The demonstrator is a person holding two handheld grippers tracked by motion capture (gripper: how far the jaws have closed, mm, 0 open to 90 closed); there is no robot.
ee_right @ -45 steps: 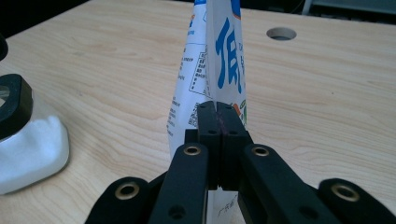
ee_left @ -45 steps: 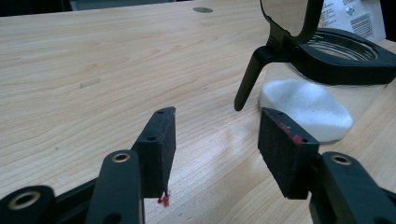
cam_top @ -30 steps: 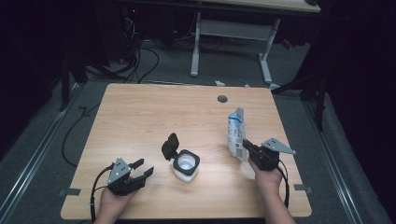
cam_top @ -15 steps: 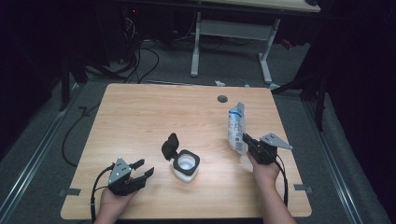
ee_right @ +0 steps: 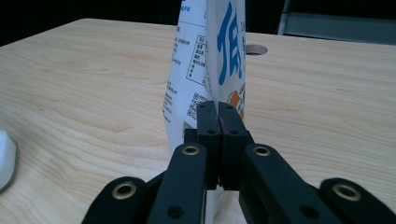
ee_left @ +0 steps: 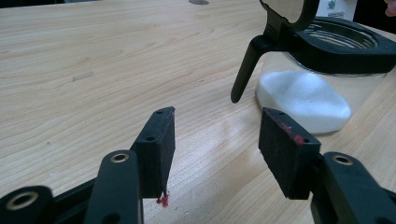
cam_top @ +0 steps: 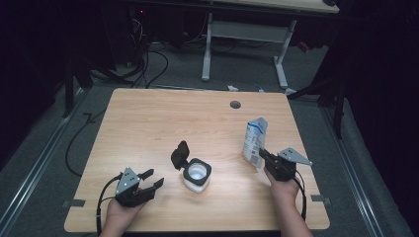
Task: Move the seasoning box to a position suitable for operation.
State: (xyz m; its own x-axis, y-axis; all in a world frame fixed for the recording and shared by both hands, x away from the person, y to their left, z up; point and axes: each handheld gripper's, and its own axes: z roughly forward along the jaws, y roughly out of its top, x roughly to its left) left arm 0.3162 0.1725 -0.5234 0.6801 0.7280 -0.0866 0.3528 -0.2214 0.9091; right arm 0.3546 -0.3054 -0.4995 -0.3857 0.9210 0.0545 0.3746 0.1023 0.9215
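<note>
A white bag with blue print (cam_top: 255,138) stands upright on the right side of the wooden table (cam_top: 158,123). My right gripper (cam_top: 261,153) is shut on the bag's lower near edge. In the right gripper view its jaws (ee_right: 217,110) are pressed together on the bag's (ee_right: 226,51) seam. A clear jar of white powder (cam_top: 197,173) sits near the table's middle, its black flip lid (cam_top: 180,154) standing open. My left gripper (cam_top: 152,178) rests open at the front left, and nothing lies between its jaws (ee_left: 217,127). The jar (ee_left: 303,98) is just ahead and to the right of them.
A round cable hole (cam_top: 235,104) lies in the tabletop behind the bag. Beyond the table stands another desk frame (cam_top: 242,34), with cables (cam_top: 148,64) on the dark floor at the back left. Bare wood stretches across the table's far left.
The right hand and the bag have shifted only slightly, the bag first rising a touch and then settling. The left gripper and the jar have stayed still.
</note>
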